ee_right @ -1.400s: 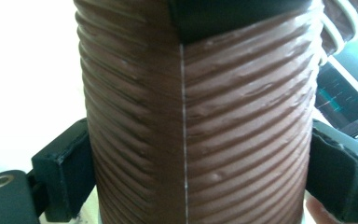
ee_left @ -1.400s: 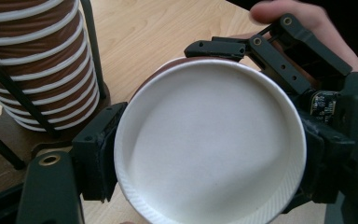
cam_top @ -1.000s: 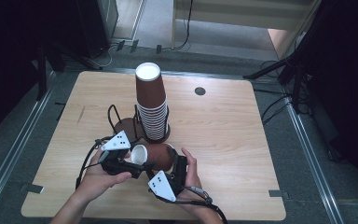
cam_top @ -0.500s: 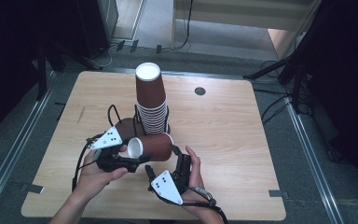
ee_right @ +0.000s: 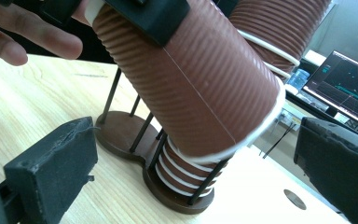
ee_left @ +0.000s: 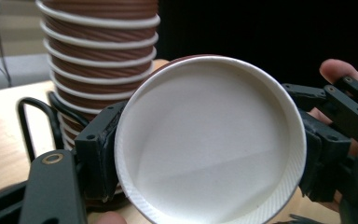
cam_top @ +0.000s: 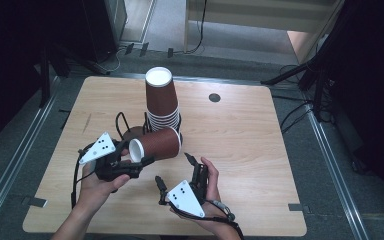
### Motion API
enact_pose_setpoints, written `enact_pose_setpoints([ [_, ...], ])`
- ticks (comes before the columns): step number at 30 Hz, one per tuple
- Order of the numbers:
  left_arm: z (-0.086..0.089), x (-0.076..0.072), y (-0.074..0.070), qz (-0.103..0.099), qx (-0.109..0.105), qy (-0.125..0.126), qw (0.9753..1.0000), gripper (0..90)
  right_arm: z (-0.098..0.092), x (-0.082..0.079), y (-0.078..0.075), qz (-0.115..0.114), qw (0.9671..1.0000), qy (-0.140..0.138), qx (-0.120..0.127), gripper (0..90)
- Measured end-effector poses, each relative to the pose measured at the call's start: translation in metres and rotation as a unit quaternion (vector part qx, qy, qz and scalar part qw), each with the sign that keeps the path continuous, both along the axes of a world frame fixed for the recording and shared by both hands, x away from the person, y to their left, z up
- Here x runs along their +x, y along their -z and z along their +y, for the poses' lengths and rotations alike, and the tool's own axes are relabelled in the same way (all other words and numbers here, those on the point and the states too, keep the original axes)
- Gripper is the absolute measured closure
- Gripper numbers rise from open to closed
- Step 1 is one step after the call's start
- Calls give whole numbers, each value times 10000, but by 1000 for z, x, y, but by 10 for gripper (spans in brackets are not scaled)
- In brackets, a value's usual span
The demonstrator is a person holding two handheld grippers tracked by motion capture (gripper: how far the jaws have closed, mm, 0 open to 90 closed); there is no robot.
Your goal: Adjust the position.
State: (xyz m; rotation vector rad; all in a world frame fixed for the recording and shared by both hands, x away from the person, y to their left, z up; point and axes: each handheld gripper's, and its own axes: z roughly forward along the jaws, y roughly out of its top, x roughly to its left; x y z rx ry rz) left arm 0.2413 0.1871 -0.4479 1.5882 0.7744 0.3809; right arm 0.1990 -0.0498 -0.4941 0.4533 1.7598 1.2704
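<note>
High view: left tongs (cam_top: 139,161) clamp a brown ribbed paper cup (cam_top: 156,144) on its side, above the desk (cam_top: 250,145), in front of the cup stack (cam_top: 161,102).
No writing is legible on the cup; its rim and inside are white. Compared with half a second ago, it has lifted slightly and the right tongs (cam_top: 174,171) have drawn back, jaws spread wide and holding nothing. The stack stands in a dark wire holder (ee_right: 135,135).

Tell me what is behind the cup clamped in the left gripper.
Behind the held cup rises the stack of brown cups in its wire holder. The left gripper grips the cup at its white base. The cup covers the stack's lower cups in the high view.
</note>
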Motion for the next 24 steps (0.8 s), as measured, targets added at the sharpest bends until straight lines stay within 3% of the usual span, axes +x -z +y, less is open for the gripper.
enact_pose_setpoints([
  [4, 4, -2, -3, -140, -147, -47, 9998, 240, -1, 0, 0, 122, 9998, -171, 13, 0],
  [13, 7, -9, -9, -500, -574, 43, 9971, 240, -1, -1, -2, 207, 9995, -154, 168, 0],
  [20, 5, -12, -10, -667, -731, 121, 9950, 240, -7, 0, -8, 512, 9965, -127, 646, 31],
  [24, 2, -13, -9, -734, -724, 99, 9946, 240, -8, -1, -11, 503, 9959, -39, 747, 47],
])
